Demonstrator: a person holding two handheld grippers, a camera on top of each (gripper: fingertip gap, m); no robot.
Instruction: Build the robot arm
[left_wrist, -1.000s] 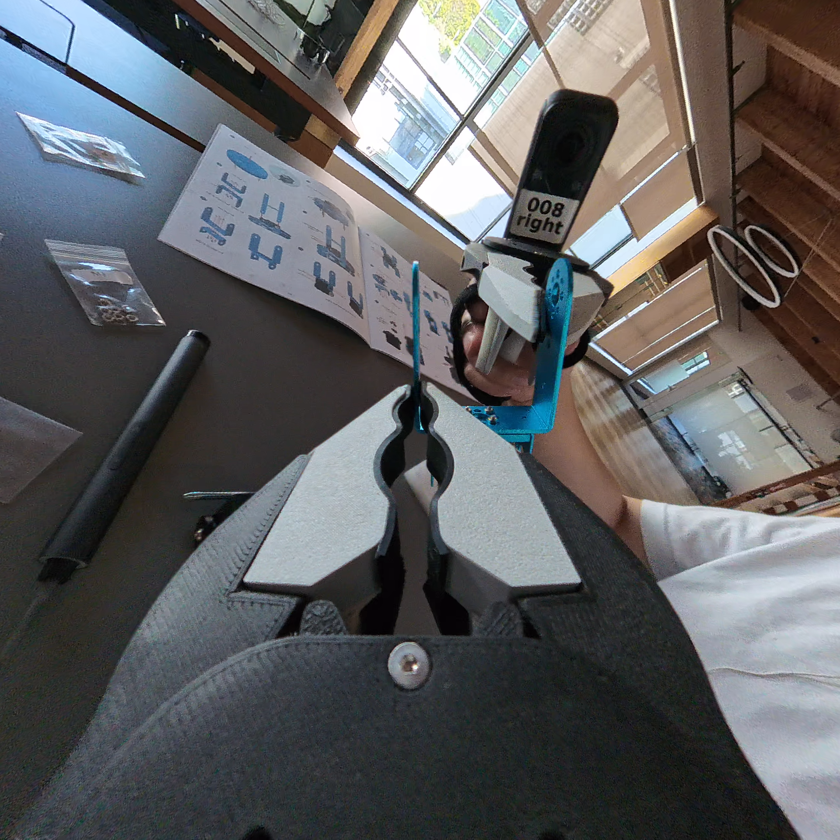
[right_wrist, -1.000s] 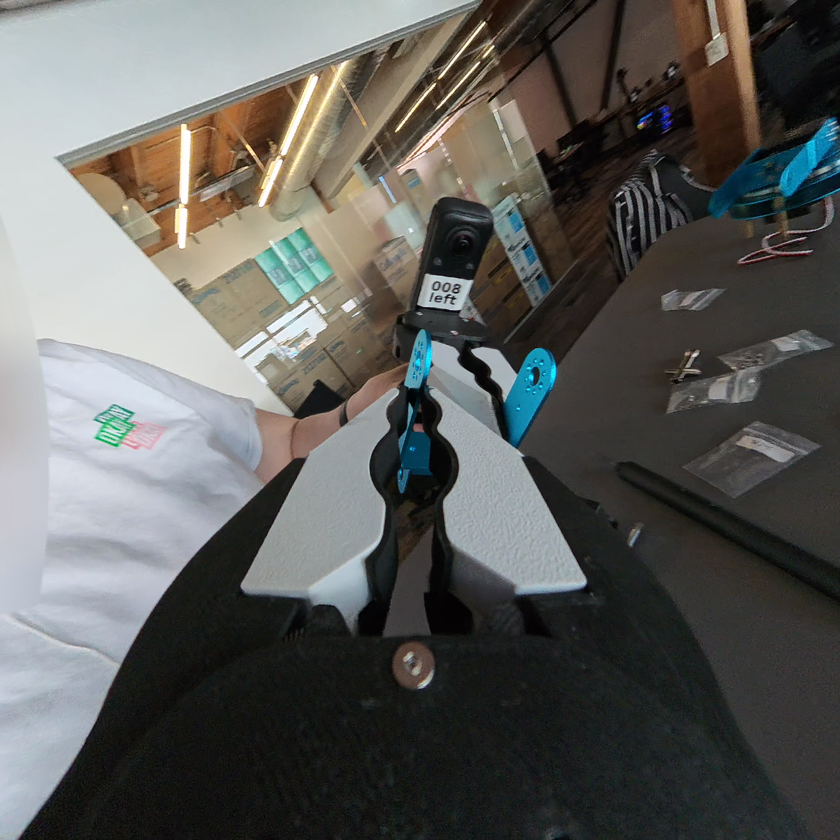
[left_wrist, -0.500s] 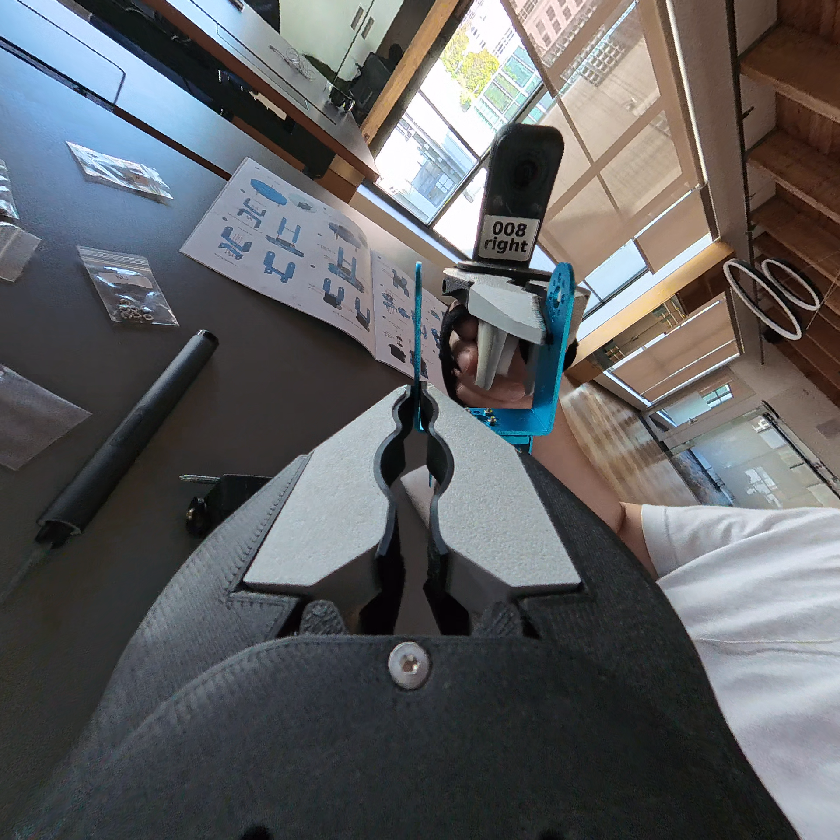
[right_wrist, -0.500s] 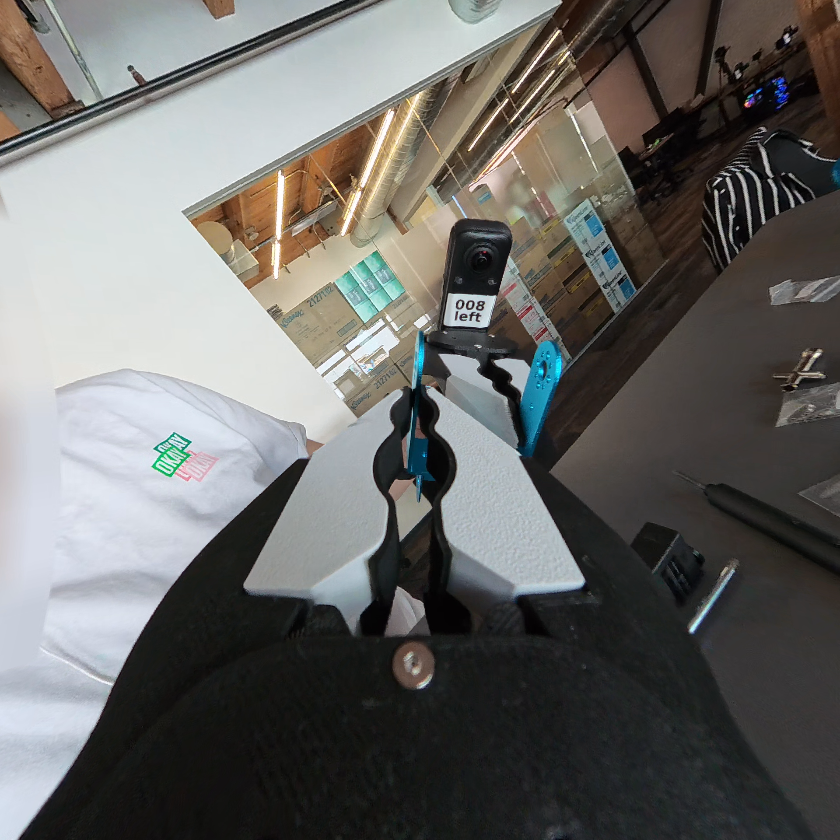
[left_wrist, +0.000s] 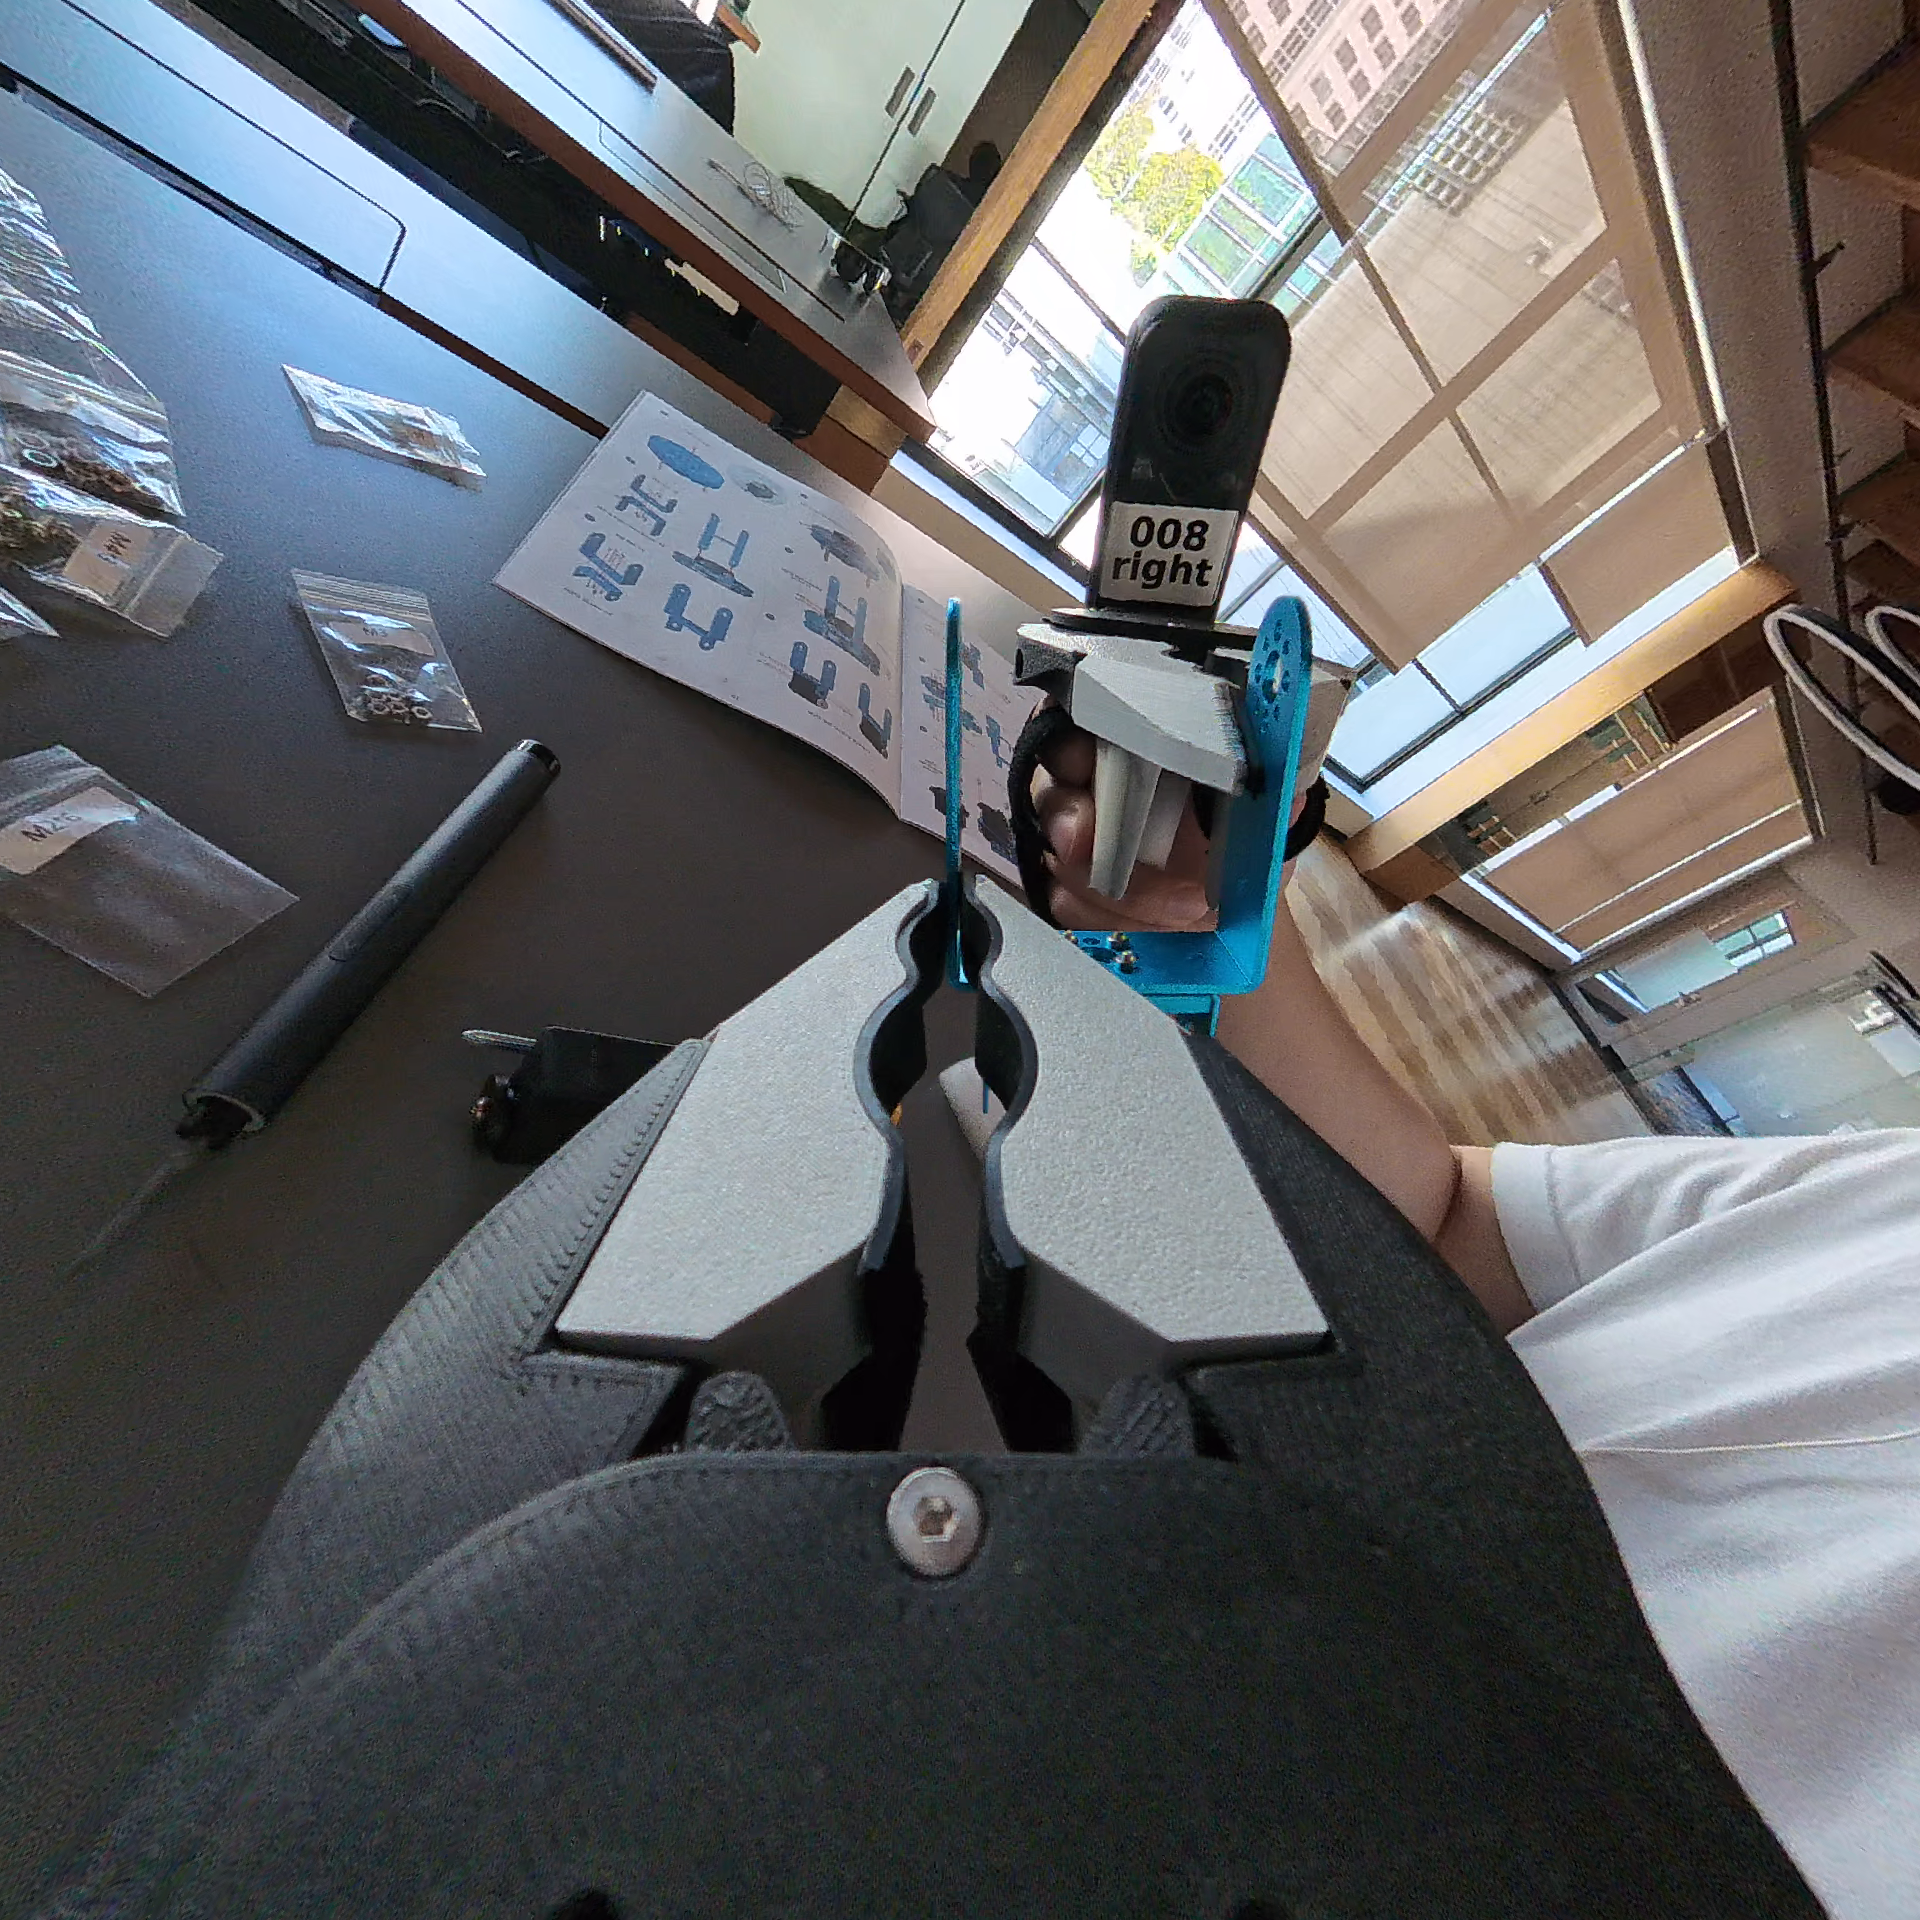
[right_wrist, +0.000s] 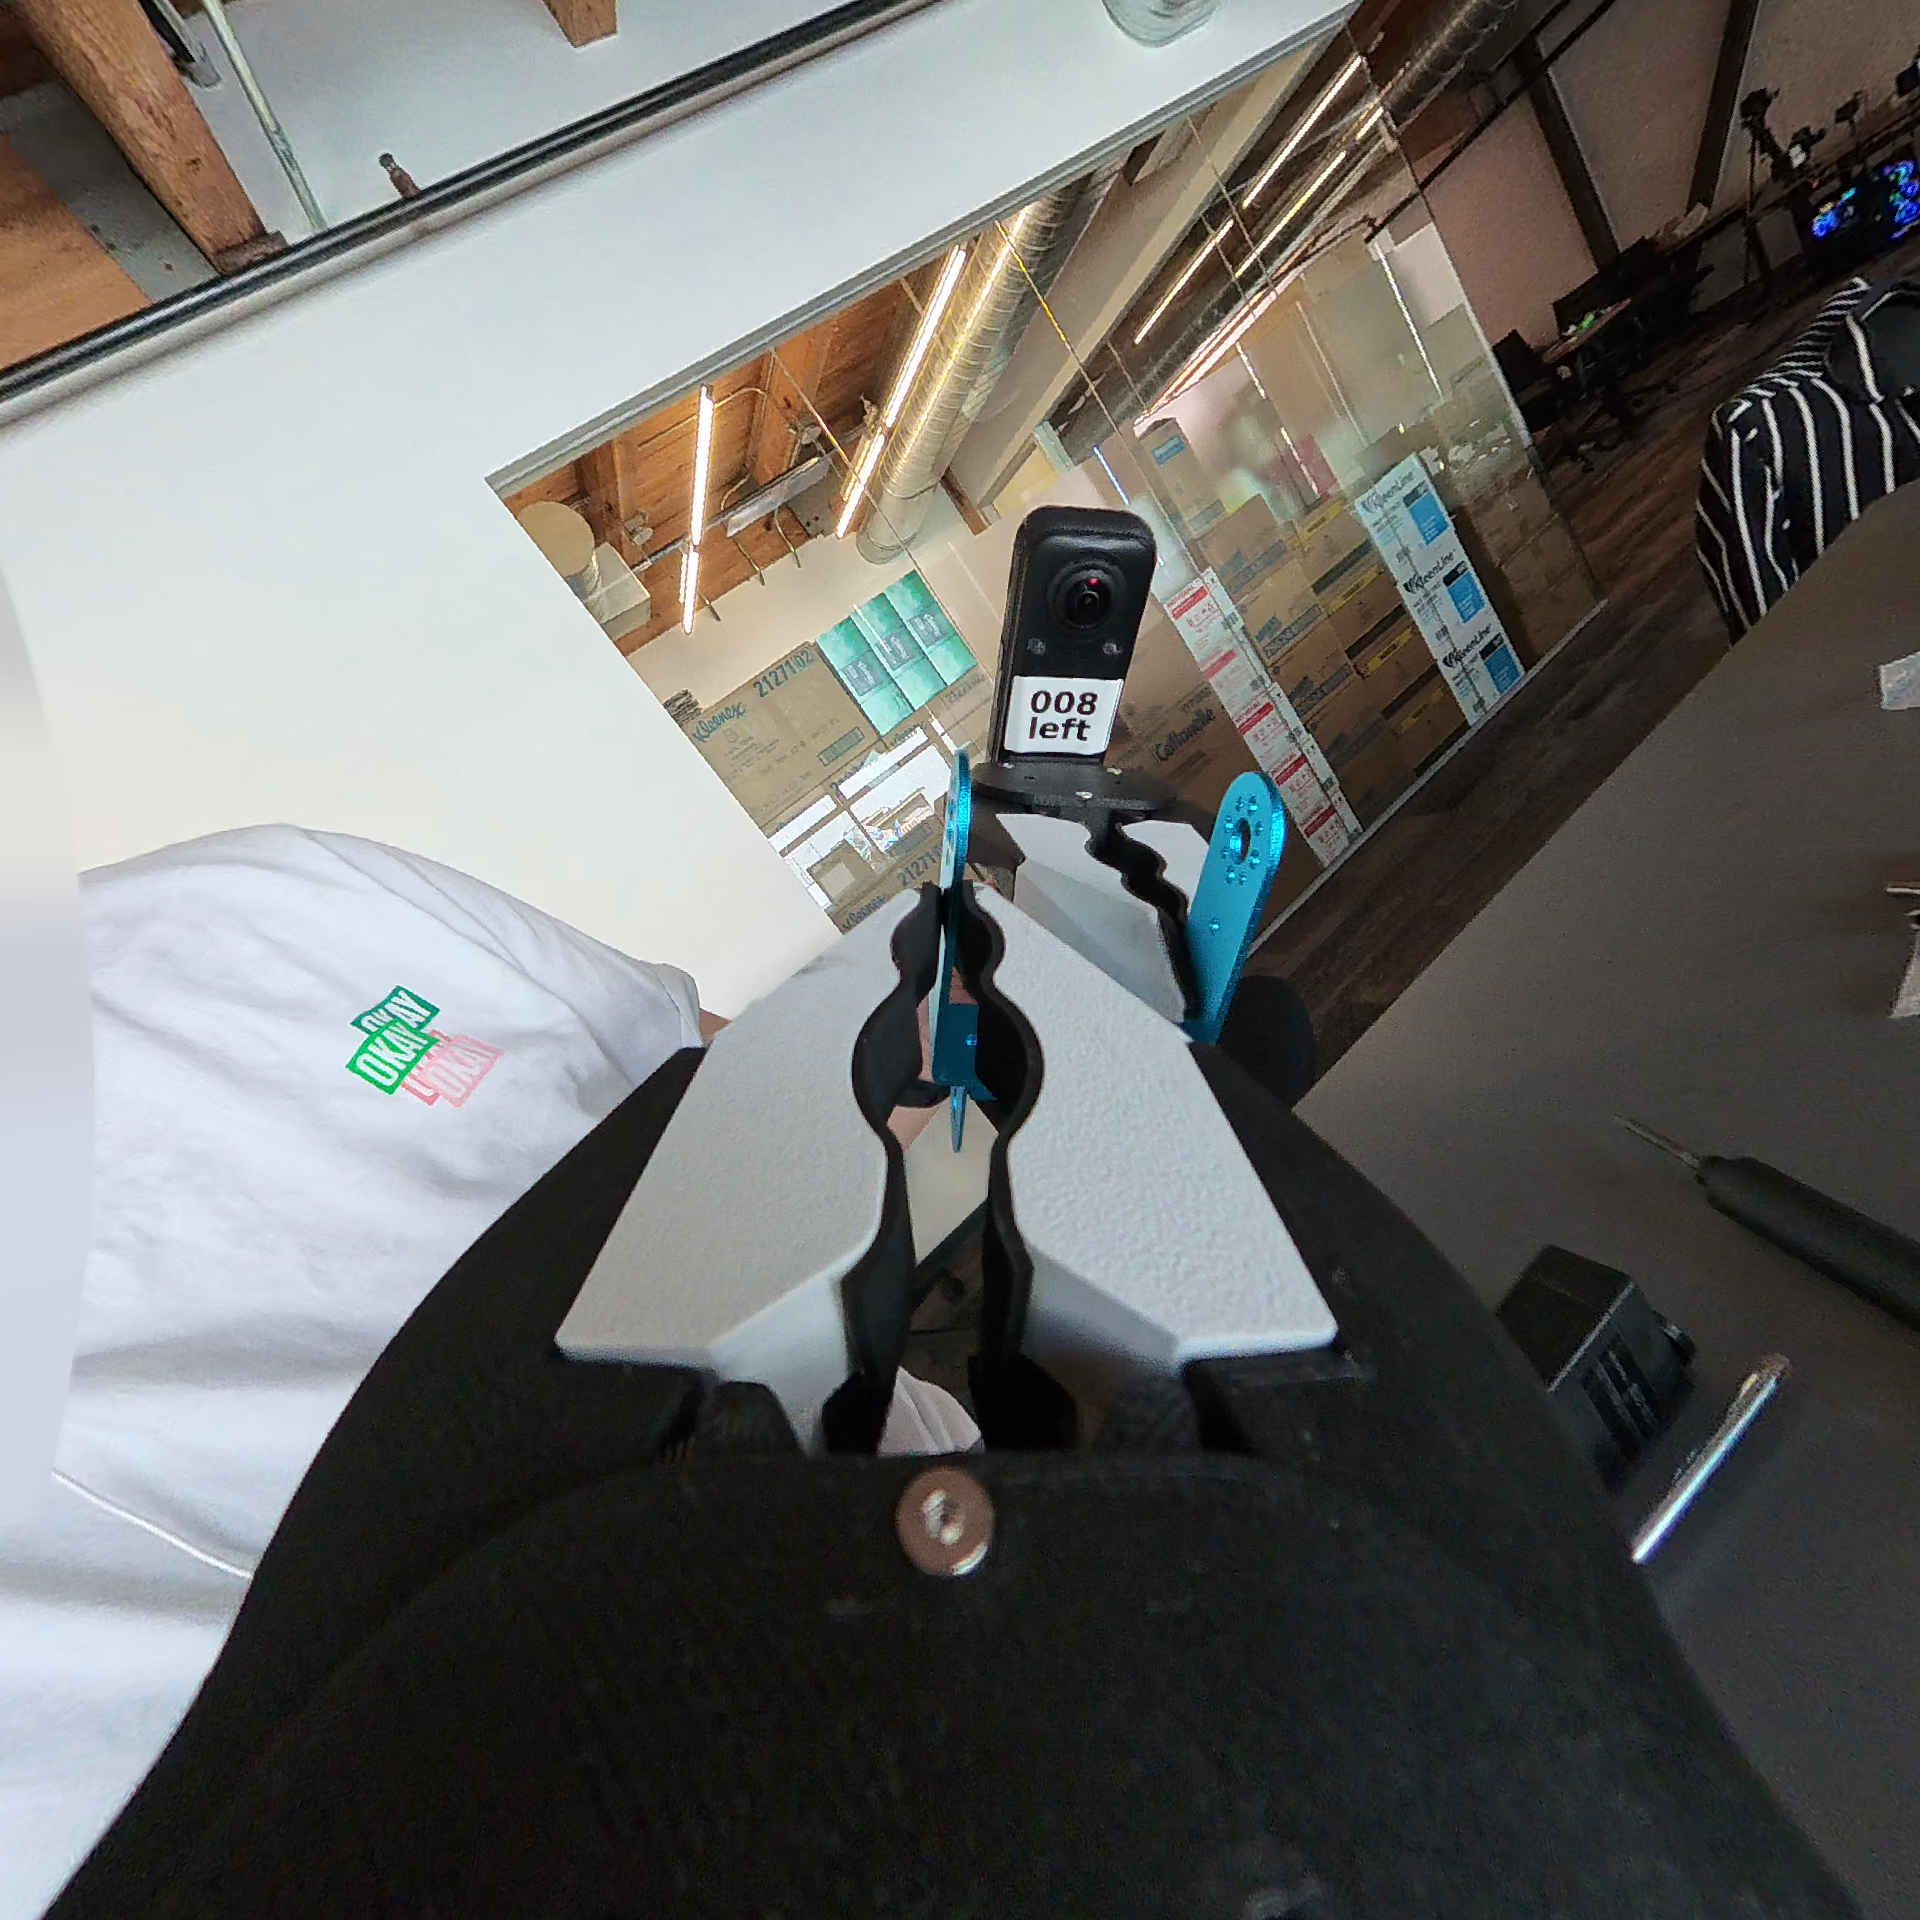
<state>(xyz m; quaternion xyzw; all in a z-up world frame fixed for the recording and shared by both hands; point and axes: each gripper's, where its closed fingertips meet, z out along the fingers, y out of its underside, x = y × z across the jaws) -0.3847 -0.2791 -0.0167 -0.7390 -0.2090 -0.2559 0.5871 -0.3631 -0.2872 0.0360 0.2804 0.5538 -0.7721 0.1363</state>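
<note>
A blue U-shaped metal bracket (left_wrist: 1174, 951) is held in the air between both grippers, above the dark table (left_wrist: 675, 831). My left gripper (left_wrist: 956, 909) is shut on one thin arm of it, seen edge-on. My right gripper (right_wrist: 951, 914) is shut on the other arm. In the left wrist view the right gripper (left_wrist: 1242, 764) faces me with its arm of the bracket clamped beside a grey finger (left_wrist: 1153, 717). In the right wrist view the left gripper faces me behind the bracket's far arm (right_wrist: 1236, 894), which has a ring of holes.
An open instruction booklet (left_wrist: 748, 592), a black electric screwdriver (left_wrist: 374, 925), several small plastic bags of hardware (left_wrist: 384, 665) and a small black block (left_wrist: 561, 1081) lie on the table. A metal pin (right_wrist: 1704, 1455) lies near the block. A person's white shirt (right_wrist: 312, 1039) is close by. Left tips to right tips: about 6 cm. Between my left fingertips and the small black block (left_wrist: 561, 1081) there is roughly 11 cm. The right camera catches it too, in the right wrist view (right_wrist: 1568, 1280).
Both grippers have kept their hold on the bracket and swung together. The left wrist view now shows more table and bags. The right wrist view shows more wall and less table.
</note>
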